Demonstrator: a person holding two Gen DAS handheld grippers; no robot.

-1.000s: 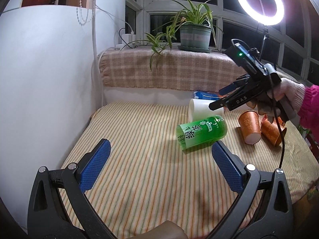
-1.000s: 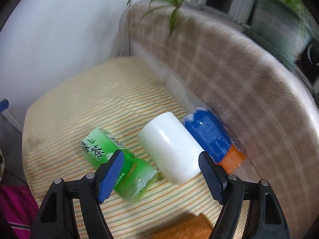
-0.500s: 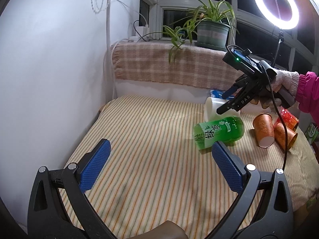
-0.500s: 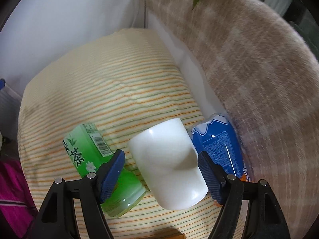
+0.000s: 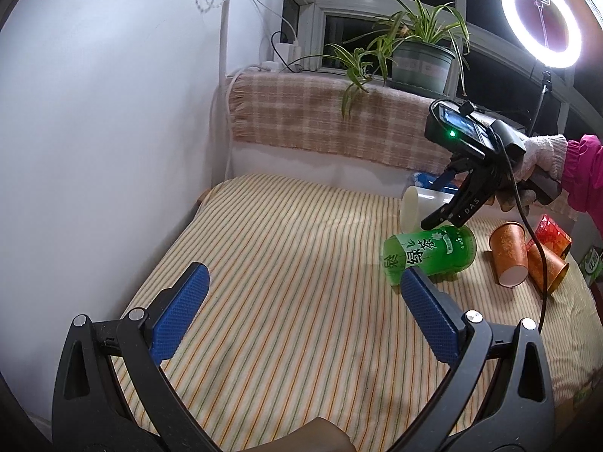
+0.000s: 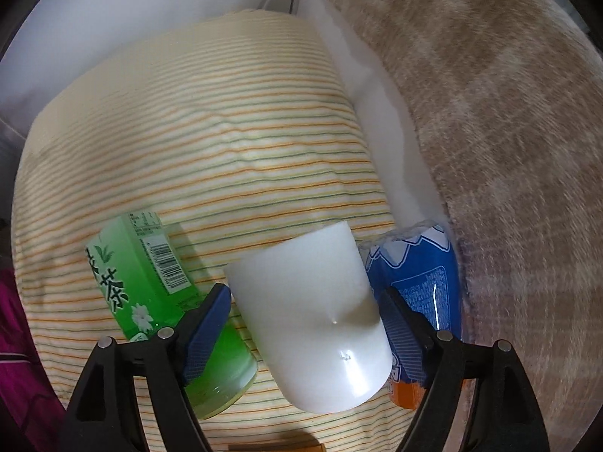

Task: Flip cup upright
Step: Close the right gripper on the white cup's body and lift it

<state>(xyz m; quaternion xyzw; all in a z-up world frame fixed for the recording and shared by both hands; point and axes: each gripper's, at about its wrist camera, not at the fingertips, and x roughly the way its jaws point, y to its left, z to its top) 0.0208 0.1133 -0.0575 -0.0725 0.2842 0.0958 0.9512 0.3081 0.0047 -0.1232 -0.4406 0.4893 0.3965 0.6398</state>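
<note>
A white cup [image 6: 312, 312] lies on its side on the striped cloth, between a green cup [image 6: 150, 301] and a blue cup [image 6: 418, 282]. My right gripper [image 6: 305, 331] is open, its jaws straddling the white cup's body, one pad on each side; I cannot tell whether they touch it. In the left wrist view the white cup [image 5: 418, 207] shows partly behind the right gripper [image 5: 448, 203] at the far right. My left gripper [image 5: 301, 312] is open and empty, low over the near part of the cloth.
The green cup [image 5: 429, 254] lies on its side just in front of the white one. Two orange paper cups [image 5: 508, 260] and a red cup [image 5: 552, 231] lie at the right. A plaid-covered ledge [image 5: 339, 124] with a potted plant [image 5: 422, 64] backs the table. A white wall stands at the left.
My right gripper has come down and forward until its open jaws straddle the white cup. The left gripper's view has drifted slightly; its jaws stay open.
</note>
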